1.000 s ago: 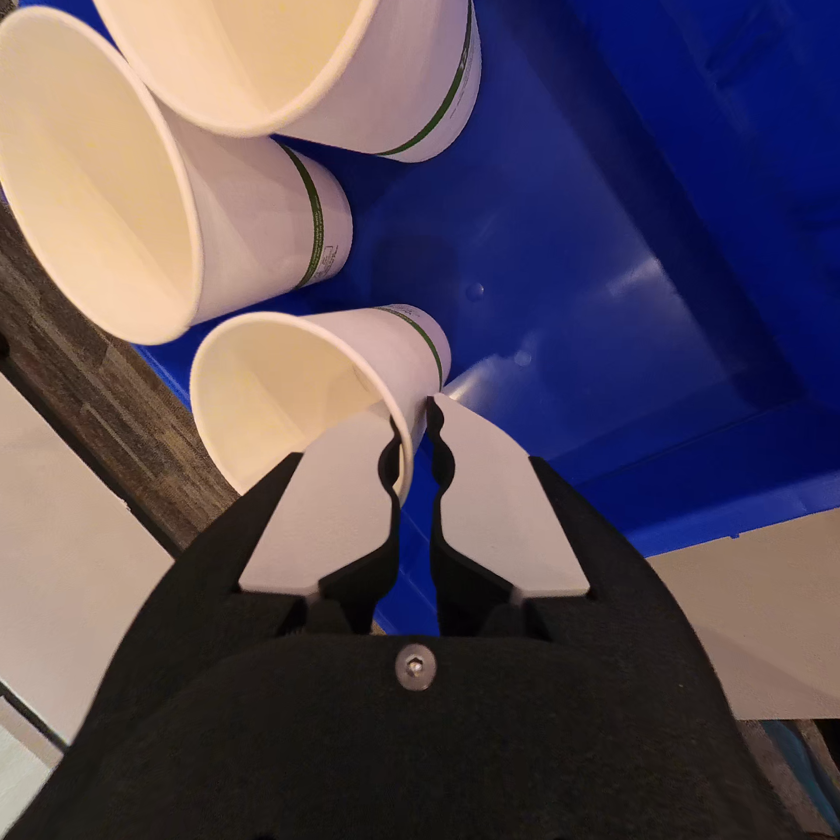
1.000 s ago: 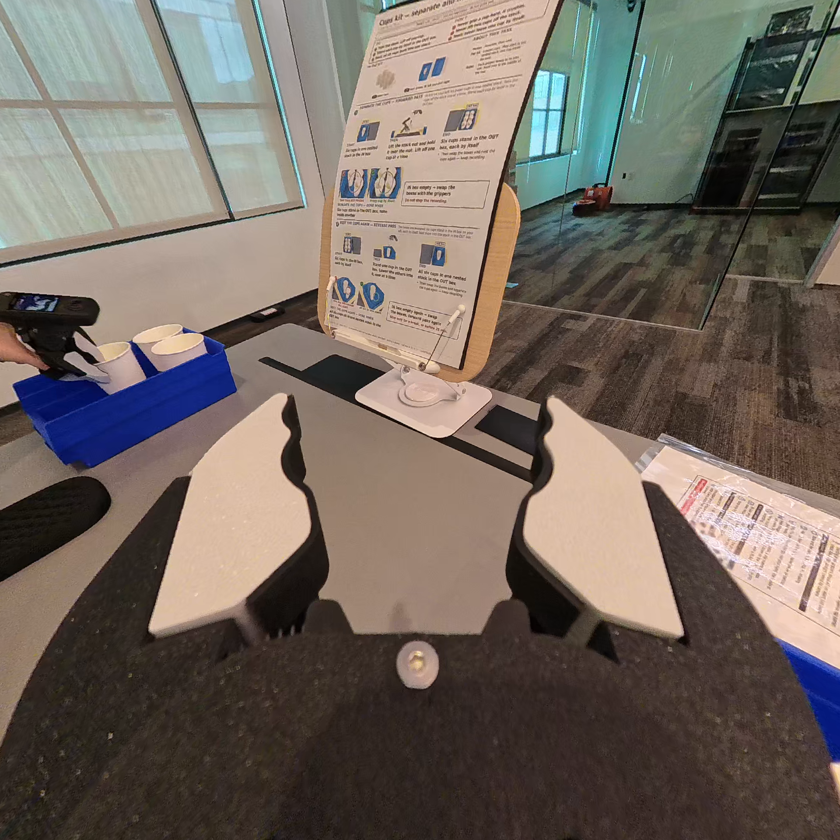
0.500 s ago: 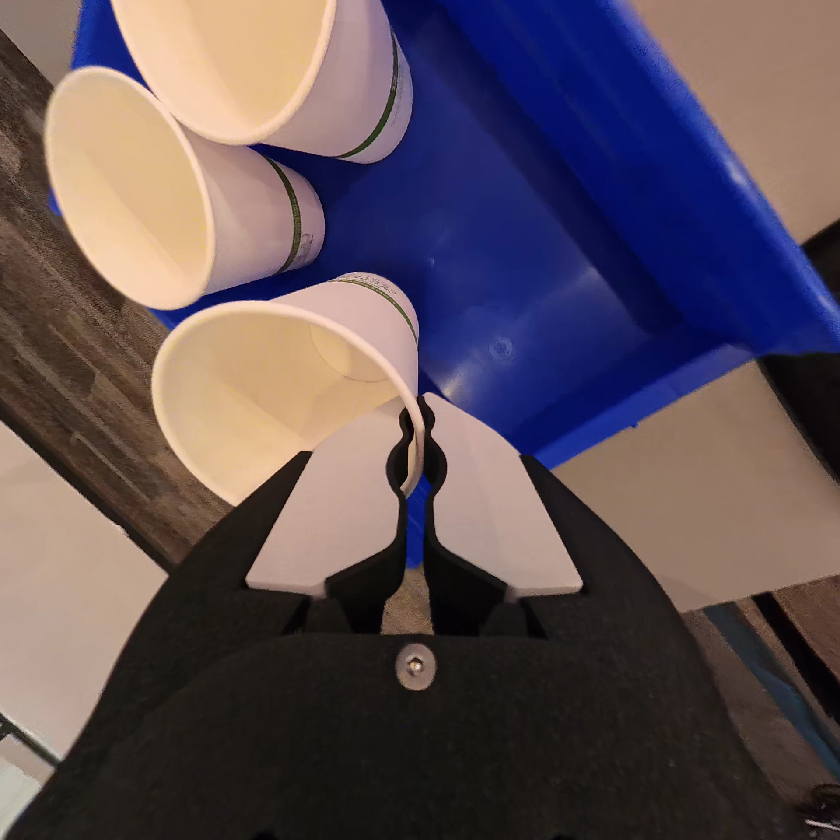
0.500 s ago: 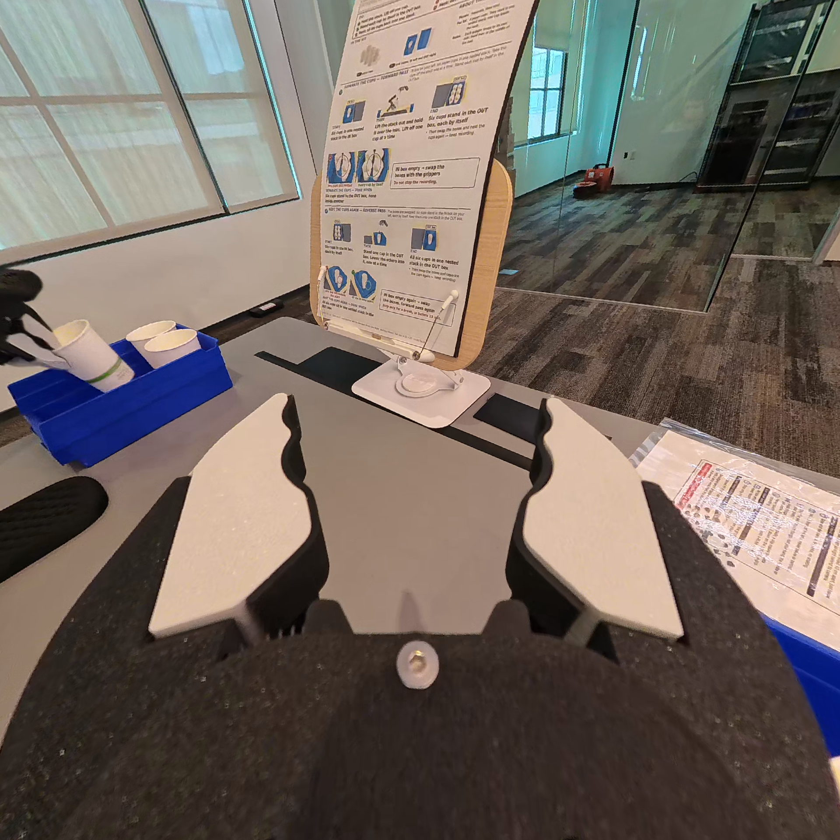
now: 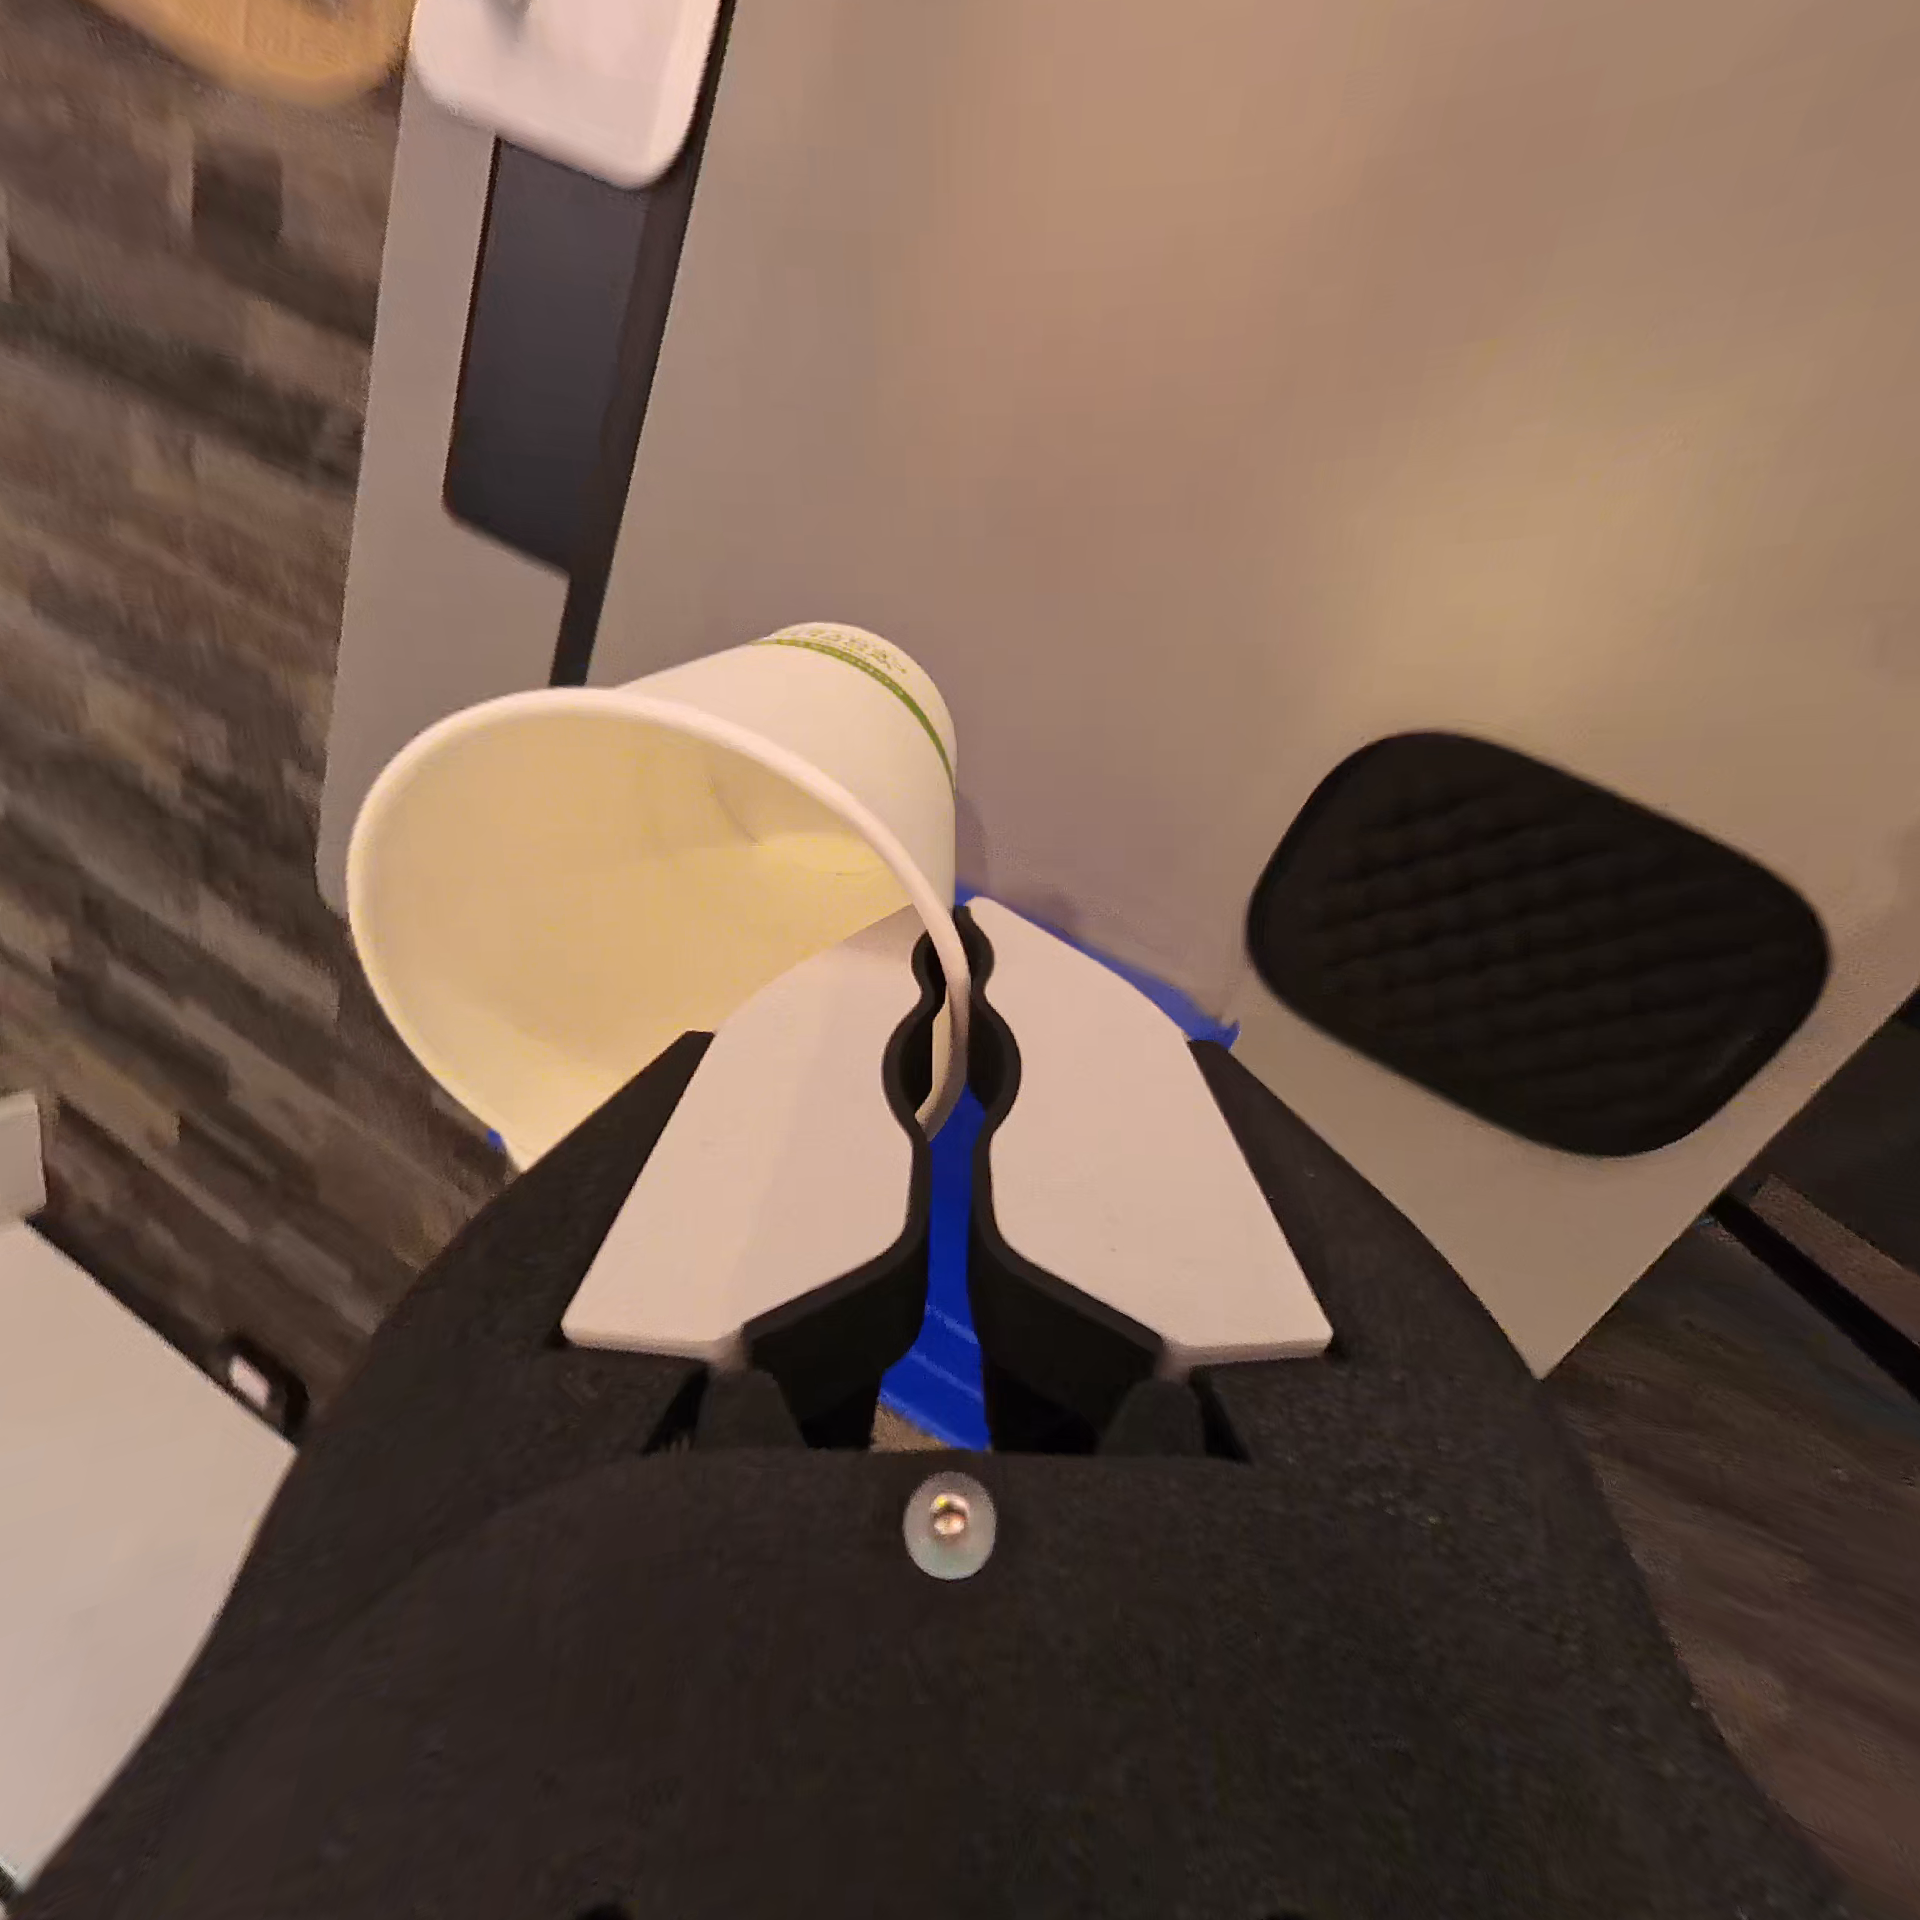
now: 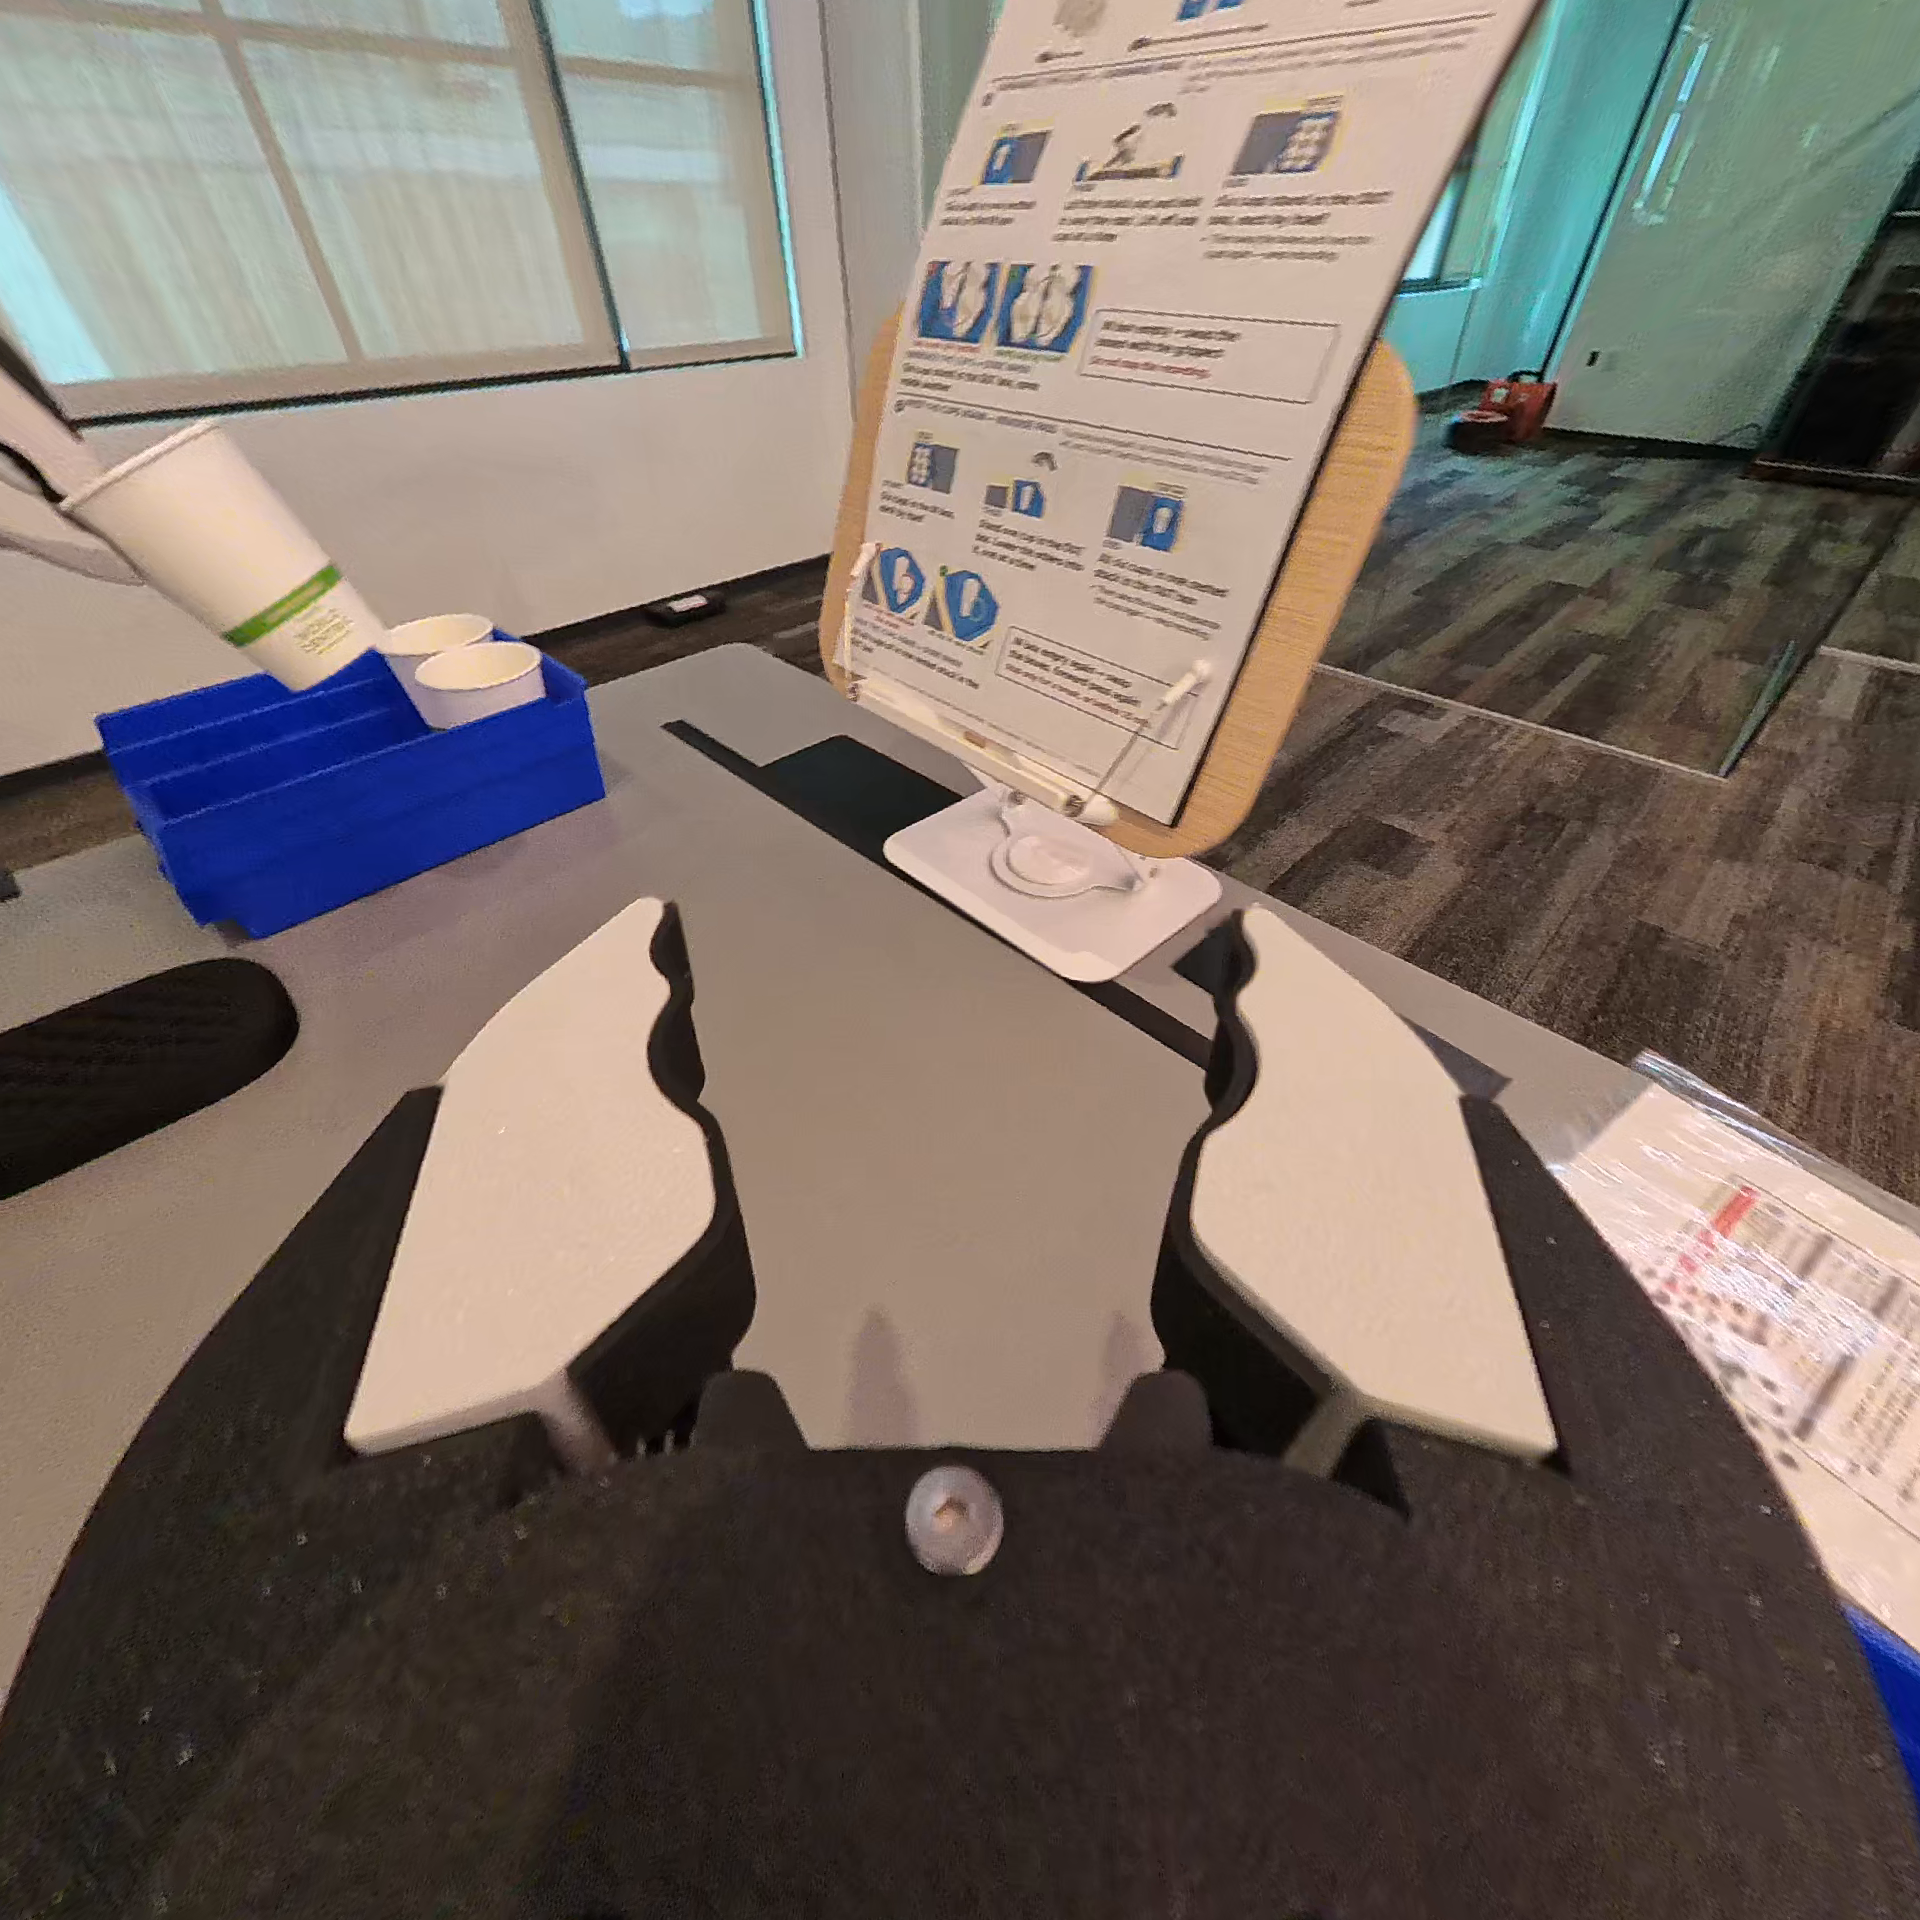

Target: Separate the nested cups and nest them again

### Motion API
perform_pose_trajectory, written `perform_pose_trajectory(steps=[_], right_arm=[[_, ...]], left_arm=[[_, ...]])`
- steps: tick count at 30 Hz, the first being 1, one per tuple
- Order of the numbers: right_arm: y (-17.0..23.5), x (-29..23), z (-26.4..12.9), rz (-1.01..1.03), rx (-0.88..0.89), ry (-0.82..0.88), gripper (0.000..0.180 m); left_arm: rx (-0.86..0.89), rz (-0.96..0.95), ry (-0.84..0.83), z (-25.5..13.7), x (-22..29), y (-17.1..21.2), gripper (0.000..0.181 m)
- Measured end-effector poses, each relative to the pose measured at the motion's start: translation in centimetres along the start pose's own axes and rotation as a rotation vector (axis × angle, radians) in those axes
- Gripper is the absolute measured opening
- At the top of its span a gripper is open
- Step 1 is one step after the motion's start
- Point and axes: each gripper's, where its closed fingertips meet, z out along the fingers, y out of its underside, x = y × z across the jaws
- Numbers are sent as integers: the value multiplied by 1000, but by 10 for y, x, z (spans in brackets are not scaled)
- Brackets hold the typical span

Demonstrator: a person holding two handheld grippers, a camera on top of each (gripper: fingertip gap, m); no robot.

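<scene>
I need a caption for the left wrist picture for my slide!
Left gripper pinching the rim of a white paper cup with a green band, tilted above the grey table.

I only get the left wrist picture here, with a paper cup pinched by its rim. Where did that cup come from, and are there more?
Observer: In the right wrist view, the held cup hangs tilted above a blue bin at the table's far left.
Operator: Any cups left in that bin?
Observer: Two white cups stand upright in it, side by side.
Operator: And the other gripper, is it busy?
Observer: No. The right gripper is open and empty above bare grey table.
Operator: Anything else ahead of it?
Observer: An instruction sheet propped on a white stand.
</scene>
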Motion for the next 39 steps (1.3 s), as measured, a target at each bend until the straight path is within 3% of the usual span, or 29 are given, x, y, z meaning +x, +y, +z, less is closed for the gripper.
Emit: perform_pose_trajectory(steps=[8,15,23,27,29,39], right_arm=[[4,-91,49,-183,-57,-221,94],[26,-193,88,-296,-98,-470,99],[48,-217,102,-232,-139,-601,106],[54,-225,102,-215,-163,-660,102],[58,-227,102,-213,-179,-675,88],[73,-236,102,-208,-241,-756,86]], left_arm=[[156,292,144,13,64,-129,0],[176,517,231,31,124,-195,0],[156,637,276,37,161,-219,0],[152,663,271,37,167,-221,0],[155,665,280,37,170,-221,0],[105,674,306,44,178,-212,1]])
